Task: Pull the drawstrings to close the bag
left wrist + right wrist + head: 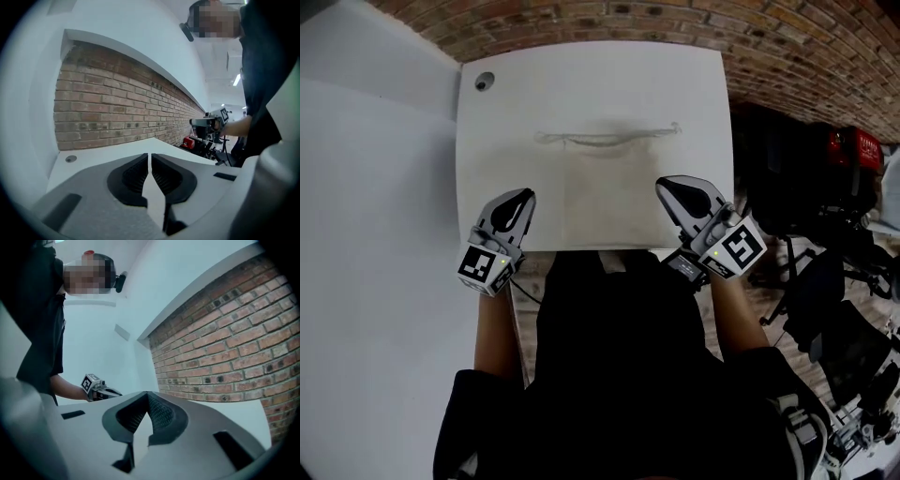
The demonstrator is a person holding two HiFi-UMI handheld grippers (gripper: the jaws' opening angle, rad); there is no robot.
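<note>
Pale bag (pixel 614 192) lay flat on the white surface (pixel 502 141), drawstrings (pixel 609 140) at its far edge, left tool (pixel 523 199) and right tool (pixel 667 189) both closed, empty, one at each side of its near end.

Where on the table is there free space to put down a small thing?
Free: the far strip of the table beyond the bag, and the strips at its sides. Crowded: the near edge, with the left tool and right tool.
</note>
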